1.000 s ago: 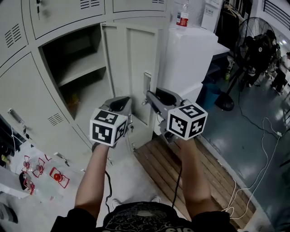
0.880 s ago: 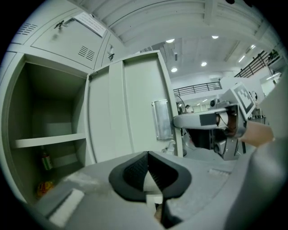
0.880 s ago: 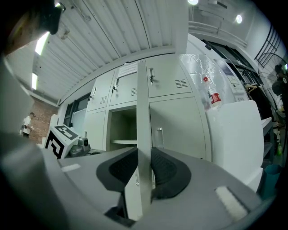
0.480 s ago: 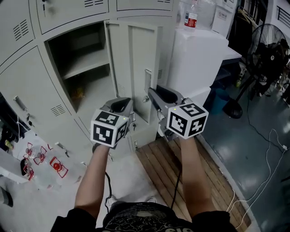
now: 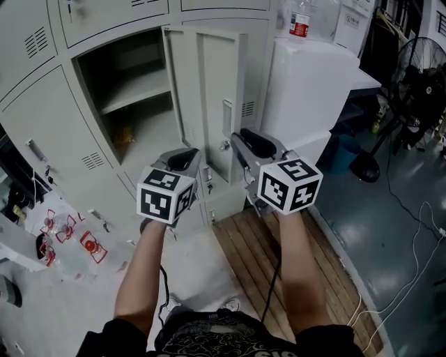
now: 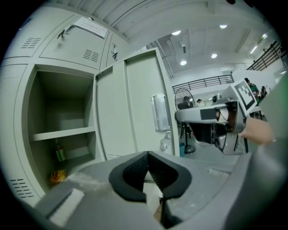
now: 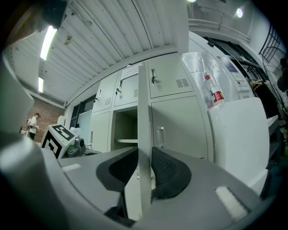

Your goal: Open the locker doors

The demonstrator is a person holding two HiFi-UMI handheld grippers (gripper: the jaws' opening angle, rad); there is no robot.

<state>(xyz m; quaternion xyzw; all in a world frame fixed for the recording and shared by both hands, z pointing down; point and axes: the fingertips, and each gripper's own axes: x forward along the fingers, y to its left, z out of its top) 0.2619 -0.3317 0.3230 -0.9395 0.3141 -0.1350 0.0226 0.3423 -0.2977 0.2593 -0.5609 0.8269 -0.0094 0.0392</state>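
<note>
Indoors, facing a bank of pale grey lockers (image 5: 42, 118), with a slatted wooden platform (image 5: 258, 258) underfoot. To the right, a white boxy unit (image 5: 306, 84) topped by a plastic bottle (image 5: 300, 21), and a standing fan (image 5: 418, 77) further off.

Only in the head view: both bare forearms stretched forward side by side, left claw (image 5: 185, 157) and right claw (image 5: 235, 139) with marker cubes uppermost, and a white cable (image 5: 406, 209) trailing over the floor. Only in the left gripper view: a shelf (image 6: 63, 133) across the open compartment, a yellow packet (image 6: 56, 176) on its bottom, and the right claw seen side-on at the door's outer edge. Only in the right gripper view: the door edge-on, running straight up between the pads.

Left claw tilted slightly down, short of the lockers, pads pressed together at the tips, nothing between them. Right claw held level, pinching the free edge of the locker door (image 5: 209, 90), one pad on each face.

Locker door swung well clear of its compartment, pale grey and upright, with a handle plate (image 5: 227, 117) near the gripped edge. Neighbouring doors above and to the left closed.
</note>
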